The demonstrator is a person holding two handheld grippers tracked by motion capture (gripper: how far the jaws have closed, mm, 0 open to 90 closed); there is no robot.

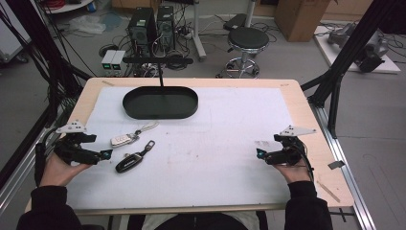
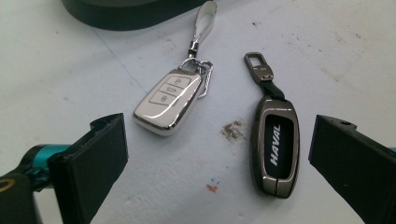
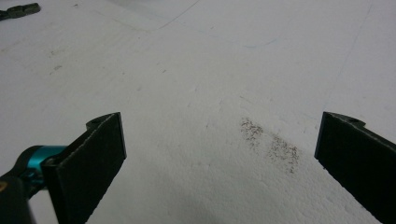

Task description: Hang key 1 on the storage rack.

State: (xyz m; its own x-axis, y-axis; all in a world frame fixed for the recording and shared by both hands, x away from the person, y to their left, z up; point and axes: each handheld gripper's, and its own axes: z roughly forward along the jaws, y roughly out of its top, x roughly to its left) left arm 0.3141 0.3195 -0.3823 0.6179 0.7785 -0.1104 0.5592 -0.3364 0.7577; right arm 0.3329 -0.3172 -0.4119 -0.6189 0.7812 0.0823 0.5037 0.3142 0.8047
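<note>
Two car key fobs lie on the white mat at the left. The silver fob (image 1: 121,140) (image 2: 168,101) has a pale strap and a ring. The dark fob (image 1: 129,163) (image 2: 275,147), marked HAVAL, has a metal clip. My left gripper (image 1: 106,154) (image 2: 217,161) rests on the mat just left of the fobs, open, with both fobs lying ahead between its jaws. On the right side of the mat my right gripper (image 1: 260,153) (image 3: 219,158) is open over bare mat. A black oval tray (image 1: 160,102) (image 2: 126,14) sits at the back.
The white mat (image 1: 215,143) covers most of the wooden table (image 1: 311,139). A dark smudge (image 3: 271,142) marks the mat ahead of the right gripper. Beyond the table stand a black stool (image 1: 247,40) and computer towers (image 1: 153,26) among cables.
</note>
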